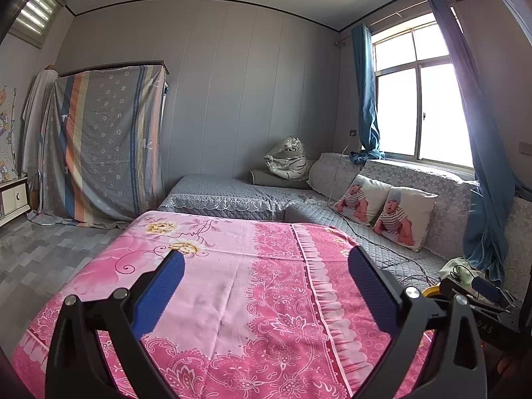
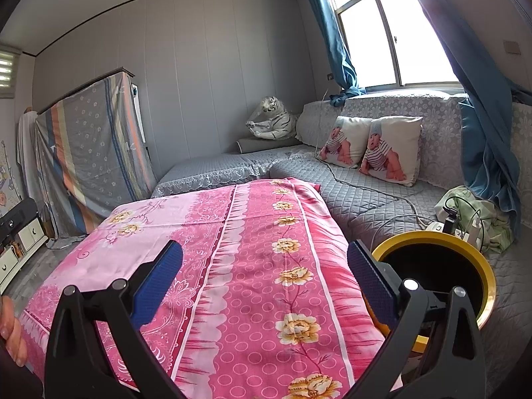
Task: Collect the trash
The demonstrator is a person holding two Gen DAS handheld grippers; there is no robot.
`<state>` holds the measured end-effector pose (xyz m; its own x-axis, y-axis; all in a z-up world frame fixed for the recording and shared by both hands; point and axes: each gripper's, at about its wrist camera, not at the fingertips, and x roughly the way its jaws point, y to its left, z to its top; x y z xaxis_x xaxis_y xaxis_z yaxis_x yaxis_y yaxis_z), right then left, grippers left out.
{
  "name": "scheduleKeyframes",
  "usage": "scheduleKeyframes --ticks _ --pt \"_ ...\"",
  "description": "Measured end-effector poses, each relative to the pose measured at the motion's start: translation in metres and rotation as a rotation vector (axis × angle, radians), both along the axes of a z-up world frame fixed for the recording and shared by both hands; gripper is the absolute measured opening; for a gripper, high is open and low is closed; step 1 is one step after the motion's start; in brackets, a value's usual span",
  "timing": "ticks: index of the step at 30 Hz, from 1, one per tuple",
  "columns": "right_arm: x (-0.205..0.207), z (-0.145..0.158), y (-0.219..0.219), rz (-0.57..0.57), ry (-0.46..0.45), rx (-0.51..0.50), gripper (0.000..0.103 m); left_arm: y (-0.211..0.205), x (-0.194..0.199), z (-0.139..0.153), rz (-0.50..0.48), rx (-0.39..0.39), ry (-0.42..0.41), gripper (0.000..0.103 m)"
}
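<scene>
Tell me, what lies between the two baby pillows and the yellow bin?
In the right wrist view, grey quilted sofa cover crossed by a white cable.

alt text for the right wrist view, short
The open right gripper hangs empty over a pink floral cloth, with a yellow-rimmed black bin at its right. Behind are a grey sofa with two baby-print pillows, a toy tiger and a bright window.
</scene>
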<state>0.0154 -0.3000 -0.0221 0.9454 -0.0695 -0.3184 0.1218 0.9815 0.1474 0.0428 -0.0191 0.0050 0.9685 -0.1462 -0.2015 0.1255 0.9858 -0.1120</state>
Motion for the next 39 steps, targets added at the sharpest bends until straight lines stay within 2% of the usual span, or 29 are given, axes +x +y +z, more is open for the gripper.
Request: scheduleKeyframes --ticks 39 --pt "0.0039 -0.0091 -0.006 -0.03 0.036 0.044 0.095 -0.0056 0.0032 -0.003 -0.032 -0.002 0.005 0.095"
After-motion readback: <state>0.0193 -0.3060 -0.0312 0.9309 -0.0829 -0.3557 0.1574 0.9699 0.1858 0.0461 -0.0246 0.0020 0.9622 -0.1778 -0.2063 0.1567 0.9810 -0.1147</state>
